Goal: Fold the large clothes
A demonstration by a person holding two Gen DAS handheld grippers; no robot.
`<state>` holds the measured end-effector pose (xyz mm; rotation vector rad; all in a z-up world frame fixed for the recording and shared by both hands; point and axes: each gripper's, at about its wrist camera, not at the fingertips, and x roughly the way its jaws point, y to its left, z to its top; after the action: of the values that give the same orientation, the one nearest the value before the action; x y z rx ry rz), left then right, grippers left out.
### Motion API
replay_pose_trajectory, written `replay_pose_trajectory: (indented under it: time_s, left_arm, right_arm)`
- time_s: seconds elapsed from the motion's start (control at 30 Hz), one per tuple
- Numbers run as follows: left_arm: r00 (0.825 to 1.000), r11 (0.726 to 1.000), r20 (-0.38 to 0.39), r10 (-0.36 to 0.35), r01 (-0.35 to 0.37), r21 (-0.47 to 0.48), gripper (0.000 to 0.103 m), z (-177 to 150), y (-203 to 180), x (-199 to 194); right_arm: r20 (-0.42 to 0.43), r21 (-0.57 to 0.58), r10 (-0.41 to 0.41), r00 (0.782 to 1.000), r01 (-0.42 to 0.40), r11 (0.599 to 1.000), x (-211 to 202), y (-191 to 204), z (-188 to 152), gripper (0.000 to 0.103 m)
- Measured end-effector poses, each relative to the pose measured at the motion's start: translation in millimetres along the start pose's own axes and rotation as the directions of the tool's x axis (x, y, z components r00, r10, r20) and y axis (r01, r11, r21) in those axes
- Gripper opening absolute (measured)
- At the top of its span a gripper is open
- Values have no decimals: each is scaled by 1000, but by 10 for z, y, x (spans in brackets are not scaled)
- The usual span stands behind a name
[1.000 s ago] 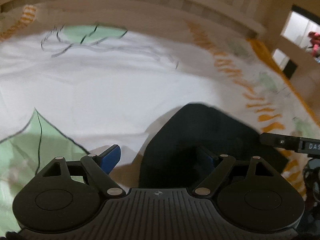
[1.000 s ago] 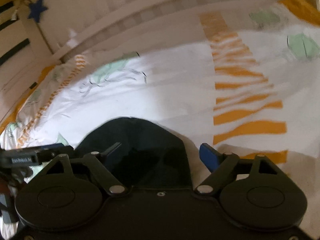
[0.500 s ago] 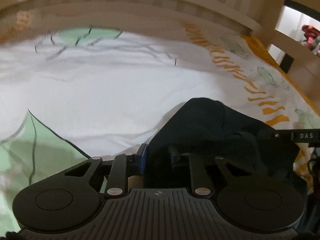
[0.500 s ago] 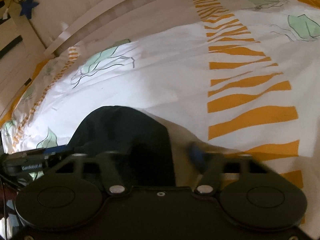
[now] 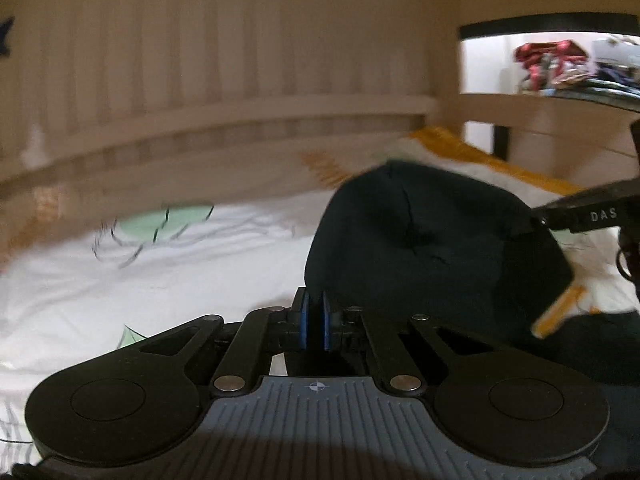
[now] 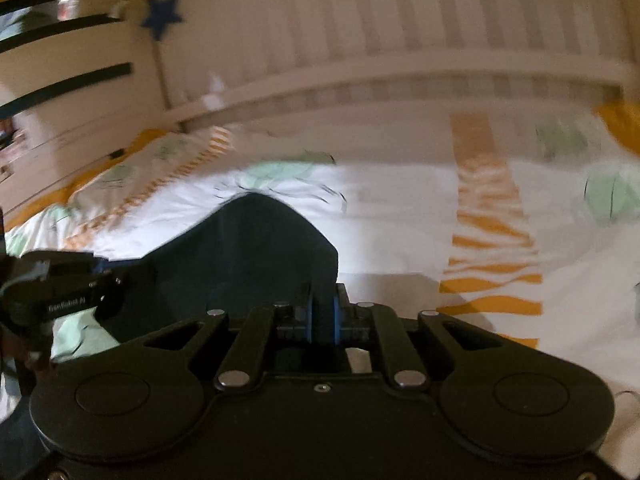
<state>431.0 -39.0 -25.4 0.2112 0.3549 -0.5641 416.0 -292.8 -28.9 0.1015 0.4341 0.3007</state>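
The dark garment (image 5: 432,240) rose at one o'clock from the left hand-held gripper (image 5: 314,322) and eleven o'clock from the right hand-held gripper (image 6: 323,312), both pinching its edge above the bed (image 6: 400,216).

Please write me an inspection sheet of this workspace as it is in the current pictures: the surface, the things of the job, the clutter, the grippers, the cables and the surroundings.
Surface: white bed cover with green leaf prints and orange stripes, rumpled.
Job's things: one dark garment, partly lifted off the cover, bunched between the two grippers.
Clutter: nothing seen on the bed.
Grippers: left gripper with blue pads closed on the garment's edge; right gripper likewise closed on dark cloth.
Cables: dark loops at the right edge of the left wrist view, too blurred to identify.
Surroundings: pale slatted bed rail behind; blue star hanging at its corner; shelf with coloured items, blurred.
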Motion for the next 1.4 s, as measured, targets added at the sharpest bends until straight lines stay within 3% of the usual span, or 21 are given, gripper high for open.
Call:
replay_pose_trajectory:
  time_s: [0.13, 0.23, 0.37, 0.53, 0.63, 0.67, 0.7, 0.77, 0.83, 0.93, 1.17, 1.3, 1.37, 1.4]
  left_arm:
    - [999, 992, 48, -27, 21, 121, 7, -152, -255, -472]
    - [997, 984, 36, -69, 62, 170, 7, -337, -402, -806]
    - [990, 969, -51, -134, 142, 203, 7, -580, -540, -1119]
    - [954, 934, -218, -207, 259, 247, 9, -826, -743, -1340]
    - [934, 940, -261, -242, 293, 176, 9, -814, -708, -1453]
    - [930, 948, -270, -251, 292, 125, 11, -779, -683, -1480]
    - [928, 956, -272, -255, 284, 71, 15, -770, -645, -1501]
    - [920, 958, -265, -287, 270, -101, 41, -697, -512, -1504]
    - [916, 919, -238, -324, 244, -311, 55, -666, -338, -1471]
    - [923, 817, -185, -339, 191, -544, 60, -664, -125, -1324]
    - [912, 650, -167, -374, 129, -749, 65, -791, -112, -863]
    - [903, 632, -195, -383, 102, -769, 65, -852, -188, -639]
    - [907, 625, -184, -379, 104, -773, 63, -906, -195, -700]
    - [908, 620, -178, -380, 107, -777, 63, -910, -198, -684]
  right_arm:
    - [48, -100, 4, 999, 1, 995, -458, 231, -147, 15]
    - [41, -152, 14, 999, -8, 988, -745, 371, -331, 15]
    - [-37, -186, 36, 999, -42, 982, -1046, 540, -632, 16]
    - [-193, -284, 29, 981, -84, 955, -1207, 784, -983, 22]
    - [-239, -271, 19, 971, -85, 959, -1299, 849, -1052, 27]
    - [-241, -253, 16, 971, -78, 964, -1332, 846, -1039, 33]
    - [-240, -224, 17, 971, -72, 972, -1365, 823, -1018, 47]
    - [-239, -140, 19, 971, -54, 989, -1417, 767, -956, 64]
    - [-218, -40, 47, 975, -57, 998, -1483, 706, -903, 67]
    - [-217, 131, 78, 973, -50, 990, -1482, 584, -865, 79]
    - [-253, 425, 141, 957, -21, 905, -1123, 294, -972, 80]
    - [-266, 515, 167, 949, -6, 857, -995, 259, -1094, 80]
    - [-262, 527, 162, 951, 0, 850, -973, 269, -1118, 79]
    - [-259, 522, 152, 954, 5, 853, -980, 287, -1116, 73]
